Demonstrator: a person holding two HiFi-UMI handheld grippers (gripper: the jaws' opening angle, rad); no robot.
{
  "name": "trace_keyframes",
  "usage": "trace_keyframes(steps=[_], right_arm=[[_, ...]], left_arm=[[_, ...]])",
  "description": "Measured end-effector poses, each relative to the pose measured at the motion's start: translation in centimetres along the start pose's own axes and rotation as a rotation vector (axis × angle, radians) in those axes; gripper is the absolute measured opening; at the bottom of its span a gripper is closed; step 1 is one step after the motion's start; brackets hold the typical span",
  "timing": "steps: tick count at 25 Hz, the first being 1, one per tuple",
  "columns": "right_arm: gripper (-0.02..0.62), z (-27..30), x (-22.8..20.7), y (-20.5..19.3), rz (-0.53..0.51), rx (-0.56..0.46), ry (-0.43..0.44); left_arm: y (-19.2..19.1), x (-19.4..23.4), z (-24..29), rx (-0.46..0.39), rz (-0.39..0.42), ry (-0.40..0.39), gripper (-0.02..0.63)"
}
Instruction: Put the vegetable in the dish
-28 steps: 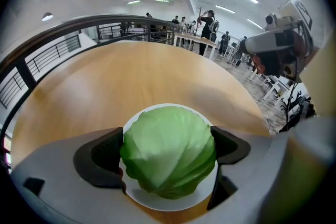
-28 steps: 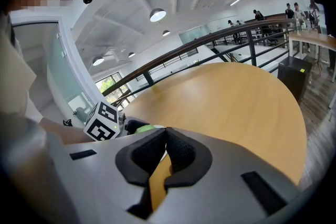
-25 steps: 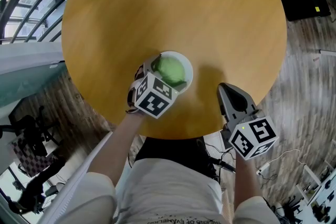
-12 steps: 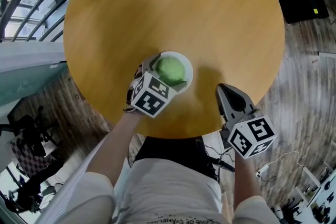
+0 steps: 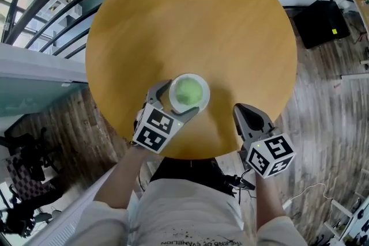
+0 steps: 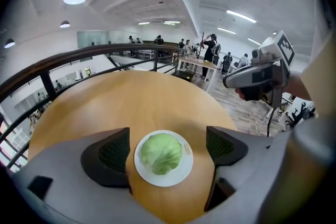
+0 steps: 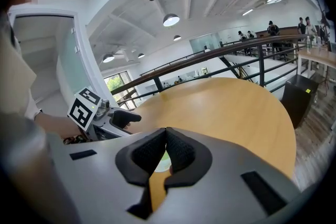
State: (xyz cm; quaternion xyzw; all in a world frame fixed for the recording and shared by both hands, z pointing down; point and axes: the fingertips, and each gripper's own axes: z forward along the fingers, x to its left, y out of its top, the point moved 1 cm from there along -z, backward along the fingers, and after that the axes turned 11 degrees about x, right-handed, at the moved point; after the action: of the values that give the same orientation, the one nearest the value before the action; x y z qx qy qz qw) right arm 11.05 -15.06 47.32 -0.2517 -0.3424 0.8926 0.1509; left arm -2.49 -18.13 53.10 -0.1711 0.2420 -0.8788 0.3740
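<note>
Left jaws: the left gripper point(image 6: 167, 148) is wide open, with one dark pad on either side of the dish. Neither pad seems to touch the dish, and nothing is held.
Right jaws: the right gripper point(image 7: 166, 150) has its pads pressed together with nothing between them. It hangs at the near edge of the table, to the right of the dish and apart from it.
Vegetable: the vegetable point(image 6: 161, 152) is a pale green, round, leafy head, cabbage or lettuce by the look of it. It sits in the middle of the dish, free of both grippers.
Dish: the dish point(image 6: 157, 180) is small, white and round, and lies flat on the table close to the person's side. A ring of white shows all round the vegetable.
Table: the table point(image 6: 142, 97) is round and of yellow wood.
Beyond: a dark railing point(image 6: 79, 54) curves behind the table, with a plank floor point(image 5: 323, 83) below.
Done: I'd say the placing is finished, since the vegetable rests in the dish and no jaw is on it.
Left to do: only drawing the open left gripper back without knocking the rim. Nothing else in the task looks outstanding.
</note>
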Motion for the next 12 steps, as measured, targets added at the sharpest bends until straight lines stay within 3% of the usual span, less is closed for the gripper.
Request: trace_keyframes(steps=[1, 3, 6, 10, 12], right_arm=[[0.025, -0.6, 0.7, 0.3, -0.009, -0.008, 0.0], [0.025, -2.1, 1.9, 0.7, -0.024, -0.025, -0.001], [0.025, -4.4, 3.3, 0.9, -0.044, -0.048, -0.005], [0.025, -6.9, 4.8, 0.7, -0.072, -0.065, -0.011], [0.025, -7.5, 5.6, 0.8, -0.08, -0.074, -0.014]], left_arm=[[0.2, -0.4, -1.5, -0.028, -0.015, 0.008, 0.462], [0.7, -1.1, -4.5, -0.093, -0.066, 0.022, 0.341], [1.1, -2.2, -8.8, -0.172, -0.108, 0.063, 0.24], [0.7, -4.0, -12.6, -0.205, -0.061, 0.179, 0.097], [-0.1, -5.0, -13.3, -0.203, -0.059, 0.192, 0.065]])
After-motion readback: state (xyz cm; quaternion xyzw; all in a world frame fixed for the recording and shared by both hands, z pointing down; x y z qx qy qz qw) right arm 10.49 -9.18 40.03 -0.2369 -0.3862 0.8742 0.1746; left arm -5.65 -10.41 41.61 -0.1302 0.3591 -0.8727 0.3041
